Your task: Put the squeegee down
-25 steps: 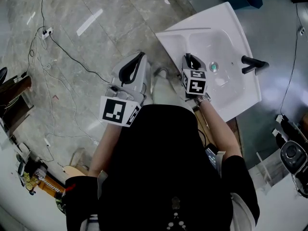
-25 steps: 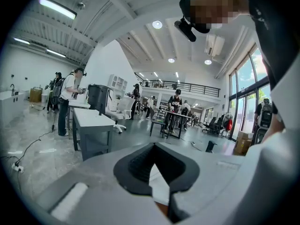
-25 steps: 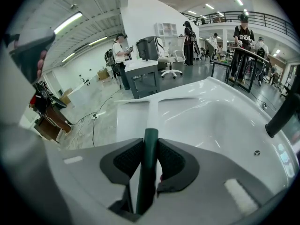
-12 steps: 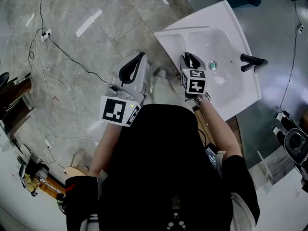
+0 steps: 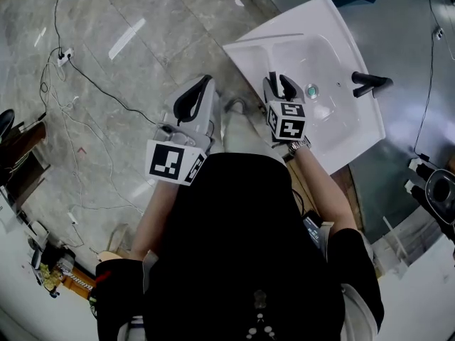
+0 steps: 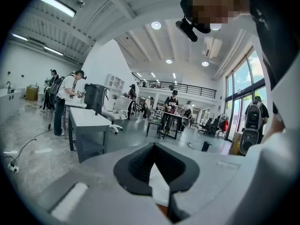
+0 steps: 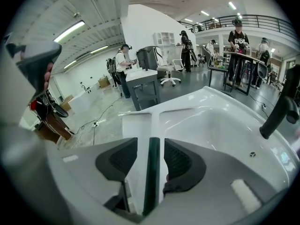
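Releasing the squeegee (image 7: 153, 170) on the sink (image 5: 334, 30)

Left gripper (image 5: 206, 84) hangs over the floor, jaws tip to tip with nothing in them. Right gripper (image 7: 150, 142) points down at the sink; its jaws have just been opening and stand clear of the squeegee's green handle, which lies between them.
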The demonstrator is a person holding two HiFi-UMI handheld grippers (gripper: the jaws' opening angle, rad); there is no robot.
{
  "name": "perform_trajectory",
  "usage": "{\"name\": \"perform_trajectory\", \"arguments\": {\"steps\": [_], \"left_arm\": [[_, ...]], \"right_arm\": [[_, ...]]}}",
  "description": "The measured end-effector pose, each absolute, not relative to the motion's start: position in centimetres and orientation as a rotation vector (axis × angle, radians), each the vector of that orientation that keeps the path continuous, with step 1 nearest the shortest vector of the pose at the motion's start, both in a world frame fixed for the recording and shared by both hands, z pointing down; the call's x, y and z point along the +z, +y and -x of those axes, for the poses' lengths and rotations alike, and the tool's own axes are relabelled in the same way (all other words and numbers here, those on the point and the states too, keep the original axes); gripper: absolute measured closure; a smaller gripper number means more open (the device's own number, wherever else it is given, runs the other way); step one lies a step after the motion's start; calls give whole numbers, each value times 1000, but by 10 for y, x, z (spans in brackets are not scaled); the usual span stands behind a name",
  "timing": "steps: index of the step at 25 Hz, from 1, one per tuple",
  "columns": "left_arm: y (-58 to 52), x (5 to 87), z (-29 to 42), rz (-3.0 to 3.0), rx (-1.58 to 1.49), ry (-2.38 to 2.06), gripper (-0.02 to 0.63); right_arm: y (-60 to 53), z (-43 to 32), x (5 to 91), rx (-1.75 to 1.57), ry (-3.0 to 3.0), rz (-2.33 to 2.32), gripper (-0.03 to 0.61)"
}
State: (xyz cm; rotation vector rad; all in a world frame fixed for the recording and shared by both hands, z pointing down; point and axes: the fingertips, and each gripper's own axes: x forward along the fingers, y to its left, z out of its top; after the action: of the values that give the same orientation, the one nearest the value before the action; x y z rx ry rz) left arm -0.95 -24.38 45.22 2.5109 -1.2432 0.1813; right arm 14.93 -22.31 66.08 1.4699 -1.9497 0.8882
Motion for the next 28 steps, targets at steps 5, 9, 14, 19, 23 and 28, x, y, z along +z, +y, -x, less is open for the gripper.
{"name": "perform_trajectory", "arguments": {"steps": [5,9,14,19,23,28], "left_arm": [[-239,450,11,-2520,173,-1233,612],[-233,449,11,-2528,166,-1219,612],[-224,446,8,-2539,157,-1191,612],[-217,446,-1,-2555,150,-1145,612],[-210,446,-8,-2574,138,-1107,612],[-207,441,-16,-2600,117,-1083,612]], "right_arm": [[-225,-151,642,868,-1973,-1556,430],[-225,-150,624,884,-1998,-1621,491],[-216,-149,609,864,-1993,-1656,560],[-205,-152,594,858,-1999,-1689,575],[-200,-155,576,848,-2022,-1727,575],[-198,-159,547,821,-2058,-1780,575]]}}
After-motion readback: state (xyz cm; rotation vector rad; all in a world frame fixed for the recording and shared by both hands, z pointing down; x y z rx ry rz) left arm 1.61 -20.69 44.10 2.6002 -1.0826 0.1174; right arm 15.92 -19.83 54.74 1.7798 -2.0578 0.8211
